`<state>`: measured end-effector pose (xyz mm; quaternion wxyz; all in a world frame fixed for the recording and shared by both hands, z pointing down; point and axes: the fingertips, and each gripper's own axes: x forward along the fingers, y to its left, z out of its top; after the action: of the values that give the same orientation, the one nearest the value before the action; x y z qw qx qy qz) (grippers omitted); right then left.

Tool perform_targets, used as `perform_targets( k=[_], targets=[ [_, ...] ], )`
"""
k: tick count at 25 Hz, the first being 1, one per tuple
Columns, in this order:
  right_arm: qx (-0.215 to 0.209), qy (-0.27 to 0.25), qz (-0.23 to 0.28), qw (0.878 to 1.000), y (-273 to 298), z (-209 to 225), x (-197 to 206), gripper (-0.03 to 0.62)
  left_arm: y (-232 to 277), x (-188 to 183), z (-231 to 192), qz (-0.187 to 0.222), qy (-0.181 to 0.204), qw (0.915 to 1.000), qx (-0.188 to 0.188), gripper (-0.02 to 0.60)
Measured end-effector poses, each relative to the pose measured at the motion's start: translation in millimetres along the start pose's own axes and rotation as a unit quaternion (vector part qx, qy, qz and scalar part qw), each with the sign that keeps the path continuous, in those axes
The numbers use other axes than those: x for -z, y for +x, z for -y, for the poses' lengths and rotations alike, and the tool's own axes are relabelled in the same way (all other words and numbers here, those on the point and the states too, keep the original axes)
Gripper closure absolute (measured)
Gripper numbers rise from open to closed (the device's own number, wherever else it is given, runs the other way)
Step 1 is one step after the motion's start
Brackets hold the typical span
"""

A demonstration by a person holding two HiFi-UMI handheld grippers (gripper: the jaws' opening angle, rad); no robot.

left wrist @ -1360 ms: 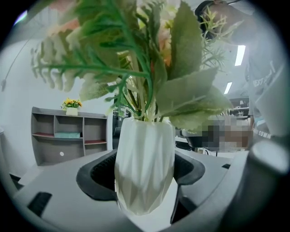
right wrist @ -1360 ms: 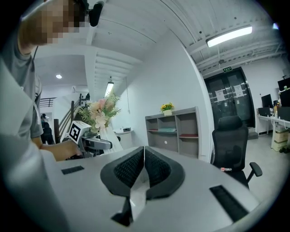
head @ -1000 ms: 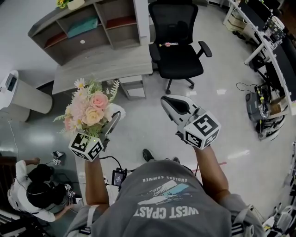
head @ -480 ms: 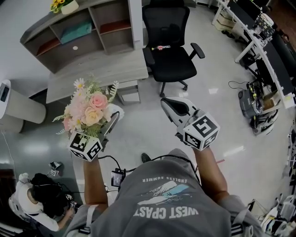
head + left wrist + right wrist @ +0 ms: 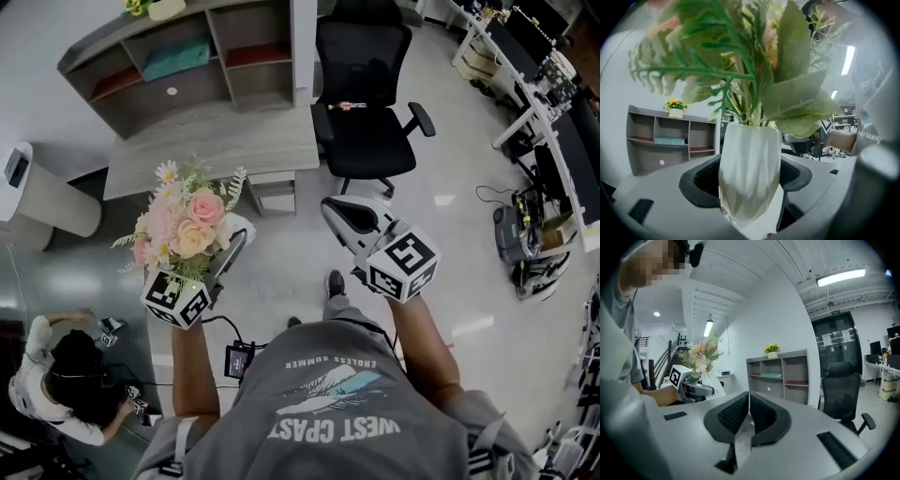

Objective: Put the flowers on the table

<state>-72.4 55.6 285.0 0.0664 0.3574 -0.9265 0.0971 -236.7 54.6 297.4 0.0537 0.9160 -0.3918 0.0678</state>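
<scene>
Steadiness counts here: the vase [image 5: 749, 171] should stay upright on the walk to the grey table [image 5: 216, 145] and be released only once its base rests there. The left gripper [image 5: 228, 251] clamps the vase, holding the flowers [image 5: 183, 220] in the air over the floor, short of the table, while the right gripper [image 5: 747, 414] is clenched on nothing. Compared with half a second earlier, a shoe [image 5: 335, 281] has stepped forward and the grip is unchanged.

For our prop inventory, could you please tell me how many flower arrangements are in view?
2. The pink bouquet in a white faceted vase is clamped in the left tool; a small pot of yellow flowers stands on top of the grey shelf unit. Others may be hidden.
</scene>
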Motion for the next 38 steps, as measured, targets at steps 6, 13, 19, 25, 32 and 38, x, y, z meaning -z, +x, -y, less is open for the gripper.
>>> perform_targets(
  k=[6,13,19,25,32,38],
  targets=[
    [-0.045,-0.009,-0.006,0.999,34,11,-5,0.565,2,0,-20,-0.001,-0.004,0.9992,-0.039,0.224],
    [-0.074,-0.013,-0.011,0.997,49,23,-6,0.565,5,0,-26,-0.003,-0.01,0.9977,-0.068,0.224],
    [-0.095,-0.016,-0.014,0.995,65,41,-8,0.565,18,-1,-36,-0.005,-0.01,0.9958,-0.09,0.224],
    [-0.119,-0.015,-0.018,0.993,79,63,-12,0.565,33,-5,-43,-0.008,-0.014,0.9929,-0.118,0.224],
    [-0.15,-0.01,-0.025,0.988,93,92,-12,0.565,55,-6,-50,-0.015,-0.021,0.9882,-0.151,0.224],
    [-0.17,-0.005,-0.023,0.985,101,116,-11,0.565,72,-8,-51,-0.022,-0.021,0.9842,-0.174,0.224]
  ],
)
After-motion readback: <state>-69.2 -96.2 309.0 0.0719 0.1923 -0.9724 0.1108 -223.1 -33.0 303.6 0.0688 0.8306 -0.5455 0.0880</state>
